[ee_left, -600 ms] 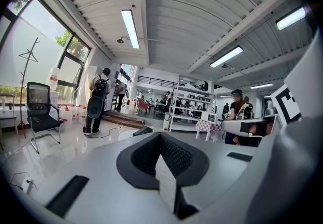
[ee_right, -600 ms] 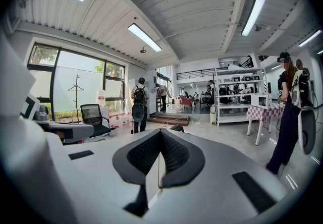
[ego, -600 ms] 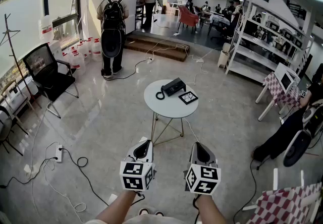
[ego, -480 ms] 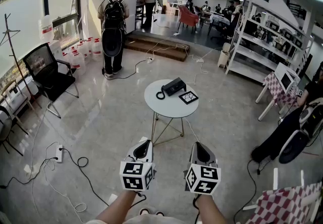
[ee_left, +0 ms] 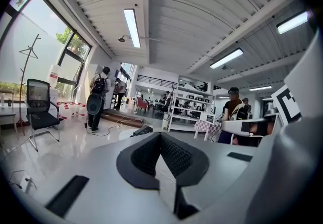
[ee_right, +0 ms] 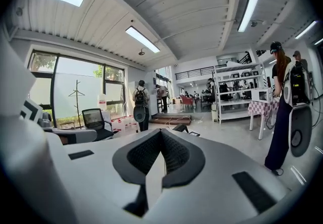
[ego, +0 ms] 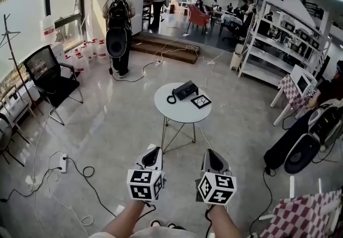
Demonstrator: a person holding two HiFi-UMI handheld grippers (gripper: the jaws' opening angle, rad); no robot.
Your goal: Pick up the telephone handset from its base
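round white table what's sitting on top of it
A black telephone with its looped cord lies toward the far side of the table, and a square black-and-white marker card beside it. The tabletop under them is covered.

The telephone [ego: 185,90] sat at the far edge of the round table [ego: 179,115], with a marker card [ego: 200,101] just right of it, nearer the centre.

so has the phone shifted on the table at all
No. The telephone sits at the far edge of the round table, just left of the marker card, as before.
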